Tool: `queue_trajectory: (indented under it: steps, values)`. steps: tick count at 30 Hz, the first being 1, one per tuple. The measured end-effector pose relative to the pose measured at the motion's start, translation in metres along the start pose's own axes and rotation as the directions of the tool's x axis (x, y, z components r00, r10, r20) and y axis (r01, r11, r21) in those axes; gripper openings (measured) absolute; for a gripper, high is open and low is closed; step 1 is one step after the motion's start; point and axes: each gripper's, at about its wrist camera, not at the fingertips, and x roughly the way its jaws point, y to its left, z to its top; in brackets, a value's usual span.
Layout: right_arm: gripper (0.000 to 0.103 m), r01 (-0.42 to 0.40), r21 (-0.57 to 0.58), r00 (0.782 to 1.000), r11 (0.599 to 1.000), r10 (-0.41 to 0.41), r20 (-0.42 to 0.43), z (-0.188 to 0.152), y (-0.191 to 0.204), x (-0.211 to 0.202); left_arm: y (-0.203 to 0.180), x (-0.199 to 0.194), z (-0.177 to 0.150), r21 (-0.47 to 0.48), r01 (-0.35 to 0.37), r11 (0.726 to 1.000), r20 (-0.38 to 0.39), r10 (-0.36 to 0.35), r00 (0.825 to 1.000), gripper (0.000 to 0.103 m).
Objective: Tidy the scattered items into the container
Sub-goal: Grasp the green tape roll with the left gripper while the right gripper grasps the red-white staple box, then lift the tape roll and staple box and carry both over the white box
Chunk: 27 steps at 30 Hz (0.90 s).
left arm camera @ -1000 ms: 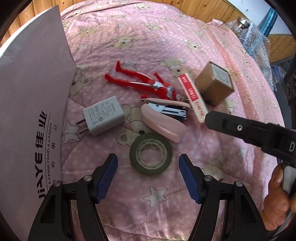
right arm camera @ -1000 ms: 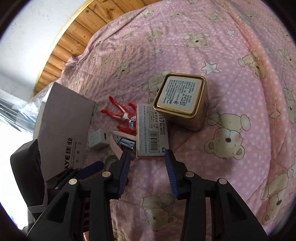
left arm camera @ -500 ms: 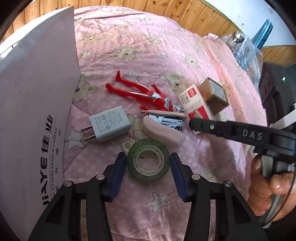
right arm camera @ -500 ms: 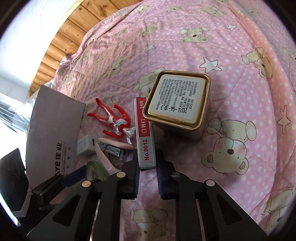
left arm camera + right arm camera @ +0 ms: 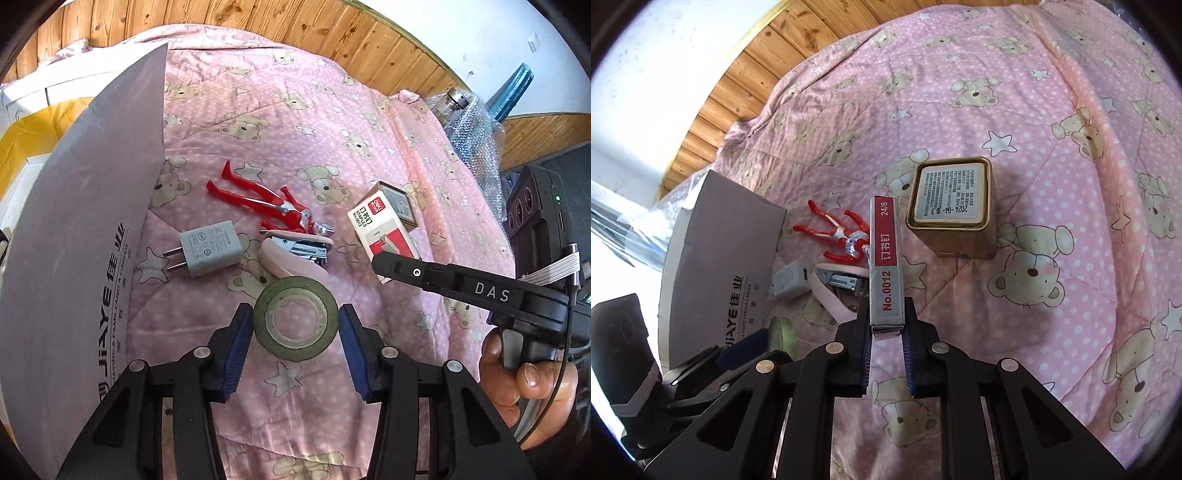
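The right gripper has its jaws clamped on the near end of the staple box, which stands on its narrow edge and points away toward the brown tin; box and tin sit just beside each other, and I cannot tell if they touch. Over on the other side, the left gripper has its blue pads pressed against both sides of the green tape roll, which lies flat on the pink quilt. Just past the roll is the pink stapler, its edge touching or slightly tucked behind the roll. Left of the stapler lies the grey charger plug, prongs pointing left. Beyond the stapler sprawls the red toy figure, legs stretched up and to the left. Along the left edge of the quilt stands the grey cardboard box, its printed wall facing the clutter. At the right, a hand grips the right tool's handle.
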Motion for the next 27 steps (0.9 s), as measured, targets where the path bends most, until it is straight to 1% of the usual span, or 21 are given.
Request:
queue_trajectory:
  steps: [10,17,27]
  values:
    - [0.016,0.0,-0.028,1.0,1.0,0.0,0.018,-0.017,0.017,-0.021,-0.012,-0.026,-0.005,0.019,0.01,1.0,0.058,-0.011,0.998,0.049]
    - [0.016,0.003,-0.06,0.999,0.998,0.0,0.036,-0.031,0.034,-0.034,-0.021,-0.047,-0.012,0.046,0.0,0.999,0.091,-0.004,0.996,0.049]
    - [0.016,0.008,-0.078,0.999,0.997,-0.004,0.053,-0.054,0.048,-0.051,-0.028,-0.068,-0.026,0.066,-0.009,0.998,0.111,0.002,0.994,0.049]
